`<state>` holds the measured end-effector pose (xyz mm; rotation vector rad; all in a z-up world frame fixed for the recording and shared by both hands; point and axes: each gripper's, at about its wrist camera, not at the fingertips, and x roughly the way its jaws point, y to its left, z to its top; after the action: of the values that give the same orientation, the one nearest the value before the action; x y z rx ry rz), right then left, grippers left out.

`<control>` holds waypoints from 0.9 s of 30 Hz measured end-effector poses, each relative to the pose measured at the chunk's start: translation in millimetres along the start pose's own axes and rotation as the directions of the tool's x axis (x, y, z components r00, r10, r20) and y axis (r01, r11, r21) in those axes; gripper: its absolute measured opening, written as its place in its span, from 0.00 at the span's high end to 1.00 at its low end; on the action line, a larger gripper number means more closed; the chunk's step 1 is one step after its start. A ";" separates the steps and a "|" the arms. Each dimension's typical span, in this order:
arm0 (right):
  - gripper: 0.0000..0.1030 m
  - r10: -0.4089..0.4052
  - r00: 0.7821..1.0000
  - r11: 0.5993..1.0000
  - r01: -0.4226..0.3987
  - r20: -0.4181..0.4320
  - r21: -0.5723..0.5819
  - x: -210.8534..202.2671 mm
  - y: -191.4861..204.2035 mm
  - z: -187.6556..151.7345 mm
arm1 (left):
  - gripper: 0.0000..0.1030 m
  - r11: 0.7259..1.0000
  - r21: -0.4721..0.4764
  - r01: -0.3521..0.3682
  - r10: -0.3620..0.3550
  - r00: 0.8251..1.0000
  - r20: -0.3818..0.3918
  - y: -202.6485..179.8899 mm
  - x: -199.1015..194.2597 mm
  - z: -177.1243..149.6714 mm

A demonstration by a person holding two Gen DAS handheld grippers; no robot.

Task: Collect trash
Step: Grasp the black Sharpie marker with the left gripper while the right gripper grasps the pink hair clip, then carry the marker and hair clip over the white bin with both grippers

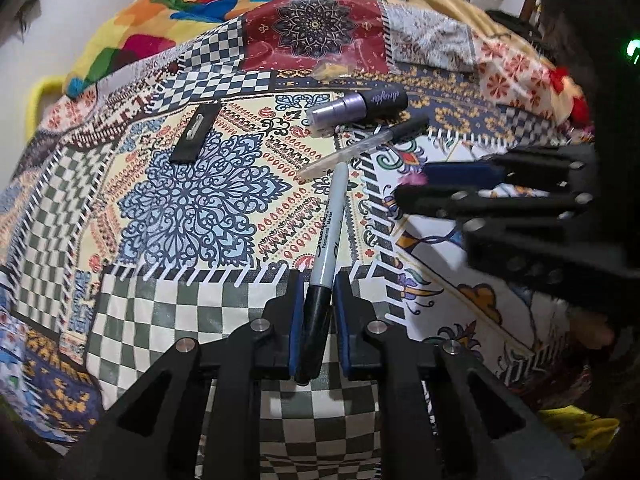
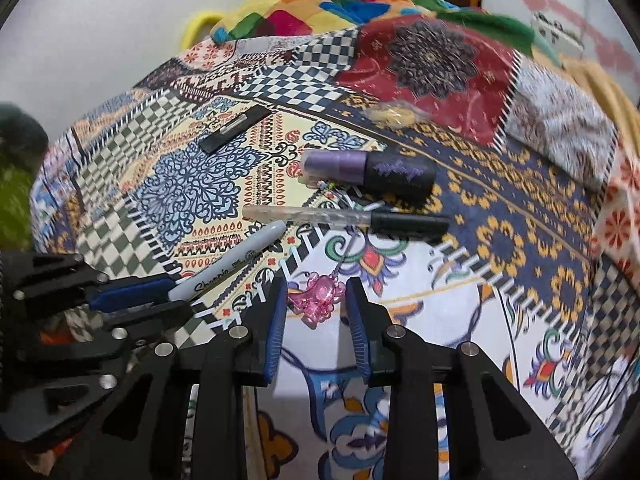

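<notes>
Left gripper (image 1: pixel 318 300) pinches the marker (image 1: pixel 328 224) by its cap on the bedspread (image 1: pixel 168 320); lift it level, while right gripper (image 2: pixel 316 304), fingers spread, straddles the pink charm (image 2: pixel 318 294).

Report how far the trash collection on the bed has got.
Nothing looks collected yet; no bin or bag shows. In hand: the left gripper has its jaws around the capped end of the Sharpie marker, though contact is unclear. The right gripper is open around the pink charm. Left on the bedspread: purple bottle, clear pen, black card, crumpled wrapper.
</notes>
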<state>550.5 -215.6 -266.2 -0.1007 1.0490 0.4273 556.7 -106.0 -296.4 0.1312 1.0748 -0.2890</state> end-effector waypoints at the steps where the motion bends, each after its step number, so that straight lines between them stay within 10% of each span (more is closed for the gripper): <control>1: 0.74 0.002 1.000 1.000 -0.002 0.001 0.010 -2.9 -1.4 -1.3 | 0.89 1.000 0.000 -0.011 0.011 1.000 -0.007 -1.8 0.4 1.0; 9: 0.74 0.019 0.999 0.994 -0.022 0.026 0.103 -47.2 -17.6 -6.7 | 0.89 0.998 -0.060 0.009 -0.012 0.999 -0.045 -15.2 -11.0 -6.3; 27: 0.74 -0.020 0.988 0.997 0.007 0.154 0.081 -147.6 7.1 7.7 | 0.89 0.977 -0.212 -0.036 0.065 0.989 0.135 3.0 -146.8 -13.5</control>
<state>491.4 -250.3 -135.1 -0.0027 0.9108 0.3740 481.2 -75.1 -173.6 -0.0494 0.9535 -0.1356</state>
